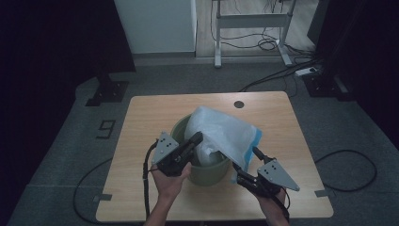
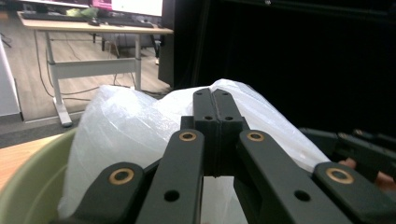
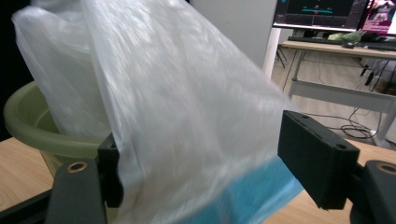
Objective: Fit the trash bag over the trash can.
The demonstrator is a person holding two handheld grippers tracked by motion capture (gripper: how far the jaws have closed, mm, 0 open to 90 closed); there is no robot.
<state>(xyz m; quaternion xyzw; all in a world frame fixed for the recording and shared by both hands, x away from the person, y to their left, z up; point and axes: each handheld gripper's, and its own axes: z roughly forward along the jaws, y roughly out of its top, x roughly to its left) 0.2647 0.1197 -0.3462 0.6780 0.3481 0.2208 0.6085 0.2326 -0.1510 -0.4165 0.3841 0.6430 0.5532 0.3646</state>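
Work in hand: a plastic bag (image 1: 221, 134) is being fitted into a green bin (image 1: 207, 167) at the middle of the table (image 1: 141, 117).
Bag: draped over the bin's far rim, with 1 blue-edged corner hanging past the bin at lower right of the high view.
Left hand-held gripper (image 1: 196, 138): jaws are seen pressed together in the left gripper view, tips against the bag; whether film is pinched between them cannot be told.
Right hand-held gripper (image 3: 201, 168): jaws stand wide apart with the bag's film hanging between them, nothing clamped.
Risk 1: the film may slide out of the gap before the right jaws are closed, since it is loose and slick.
Risk 2: the thin film may be torn if it is pulled hard against the bin's rim.
Risk 3: the light bin may be tipped or dragged across the table by a sideways pull on the bag.
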